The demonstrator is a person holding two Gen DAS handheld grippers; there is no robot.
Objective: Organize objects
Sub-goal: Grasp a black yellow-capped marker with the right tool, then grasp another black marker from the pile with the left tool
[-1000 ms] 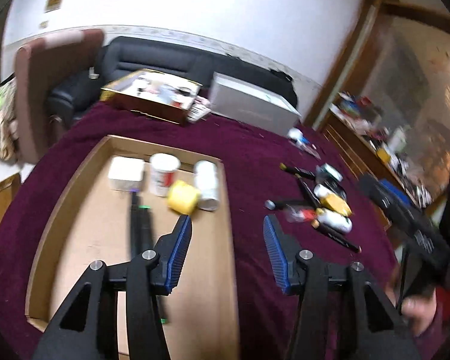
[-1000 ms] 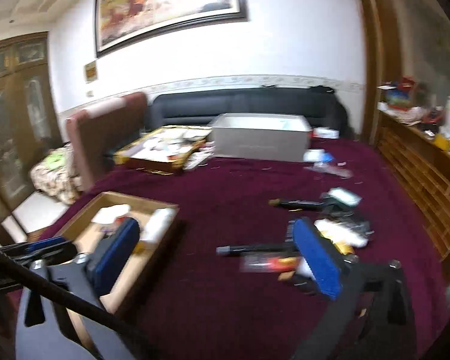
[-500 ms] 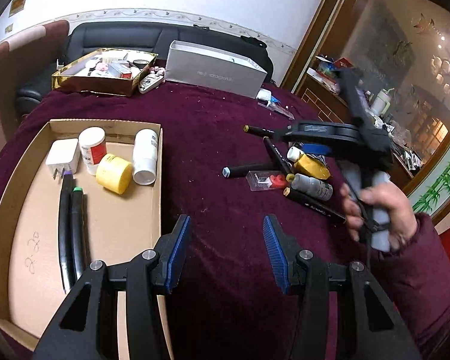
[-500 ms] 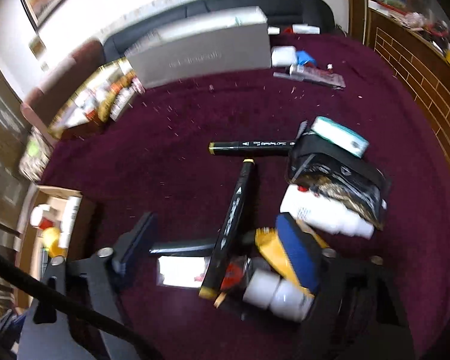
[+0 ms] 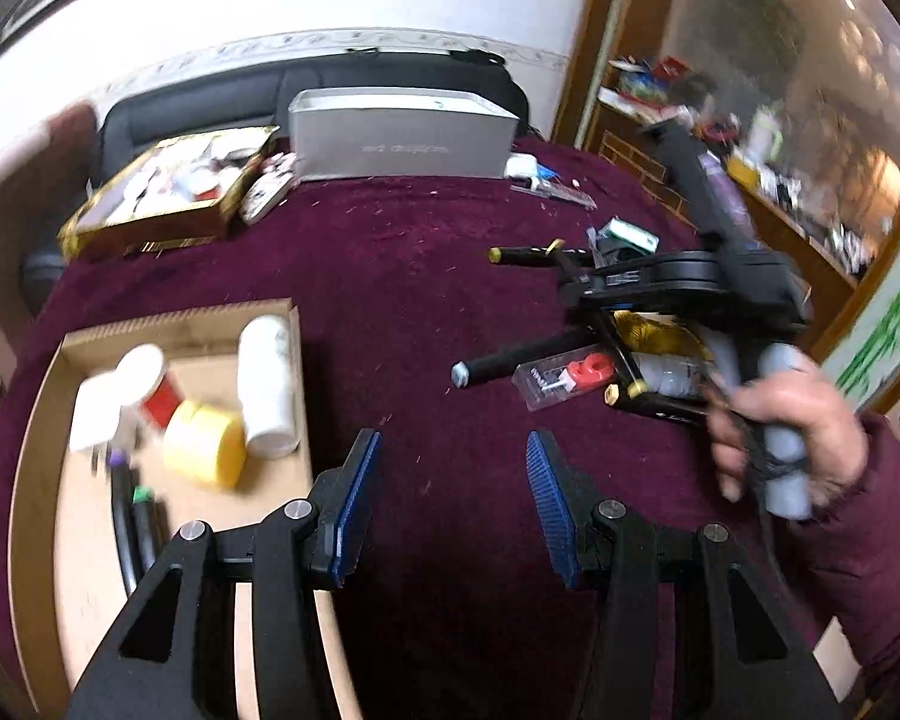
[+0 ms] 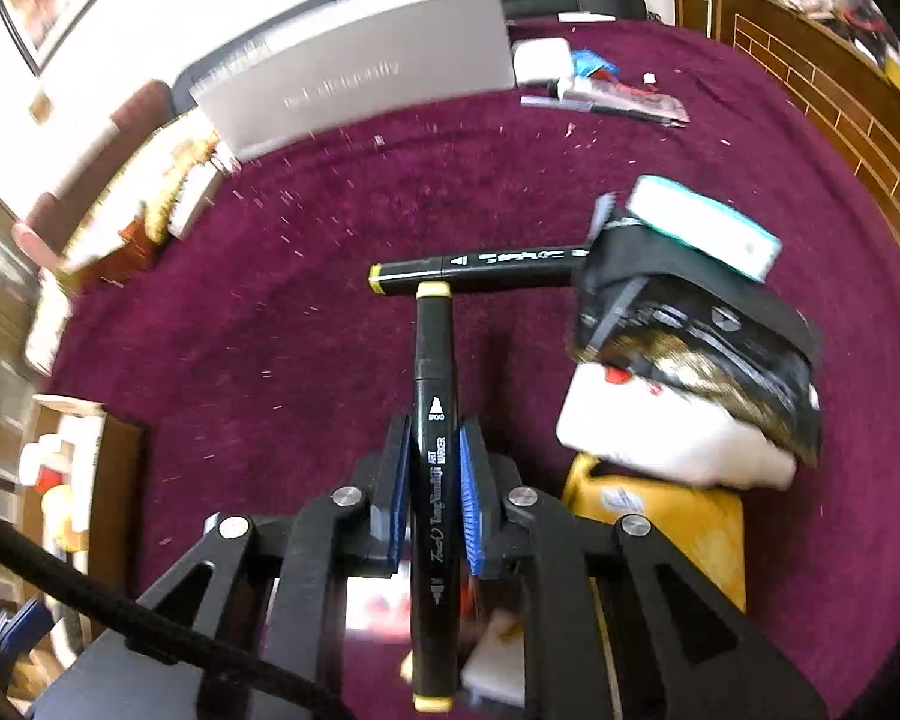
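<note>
The right gripper (image 6: 432, 483) is clamped on a black marker (image 6: 433, 420) — just left of the yellow bottle (image 6: 678, 516). The left gripper (image 5: 450, 498) hangs empty, jaws apart, well left of that bottle.

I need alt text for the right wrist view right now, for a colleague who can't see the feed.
The right claw is shut on a black art marker with yellow end caps, pointing away over a maroon tablecloth. Its far tip meets a second black marker lying crosswise; a black pouch, white bottle and yellow bottle sit right.
</note>
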